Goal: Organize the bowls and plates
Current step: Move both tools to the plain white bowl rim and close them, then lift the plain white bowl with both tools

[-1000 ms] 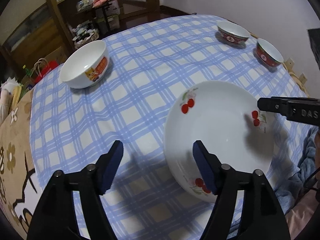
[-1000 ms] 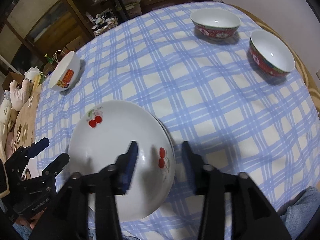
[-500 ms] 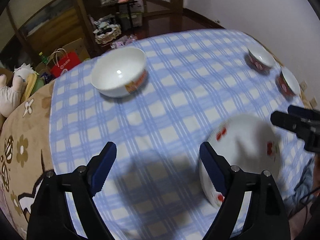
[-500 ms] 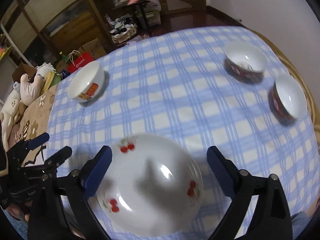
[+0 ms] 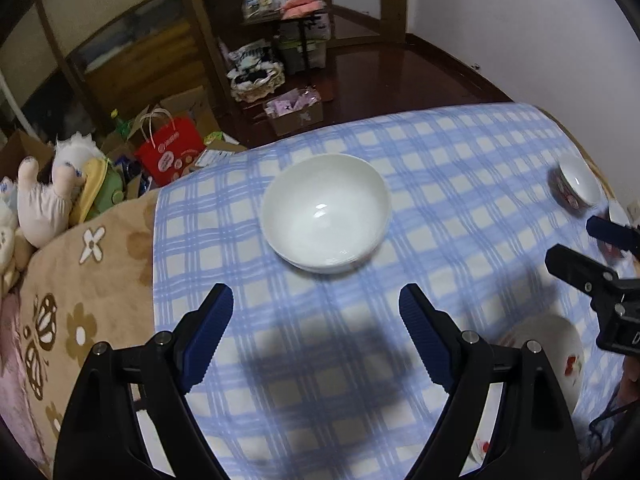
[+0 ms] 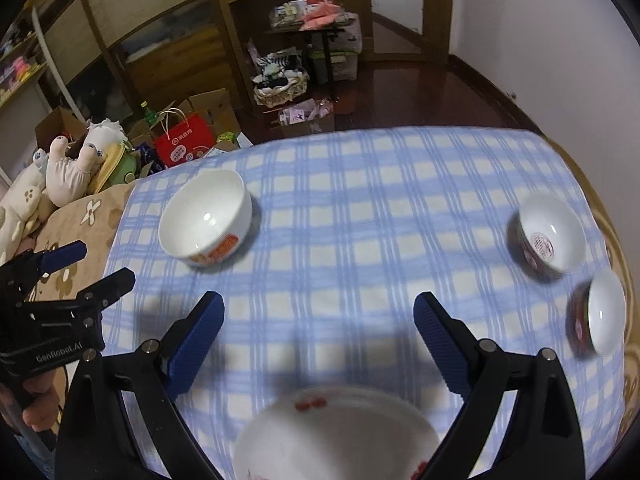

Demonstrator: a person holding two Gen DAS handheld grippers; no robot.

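A large white bowl (image 5: 326, 212) with an orange label (image 6: 204, 218) stands on the blue checked tablecloth, just ahead of my open, empty left gripper (image 5: 316, 320). My right gripper (image 6: 318, 326) is open and empty above the cloth. The white cherry plate stack (image 6: 340, 436) lies below and between its fingers, and shows at the right in the left wrist view (image 5: 556, 364). Two small red bowls (image 6: 550, 236) (image 6: 602, 316) stand at the table's right edge. Each gripper shows at the edge of the other's view.
The round table's cloth (image 6: 360, 208) ends at a beige flowered blanket (image 5: 80, 280) on the left. Plush toys (image 6: 68, 168), a red bag (image 6: 186, 144), boxes and wooden shelves (image 6: 256, 32) stand beyond the far edge. A white wall (image 5: 520, 20) is at the right.
Both grippers have opened wide and drawn back from the plate stack. The left one has turned left toward the large white bowl, which is now centred ahead of it.
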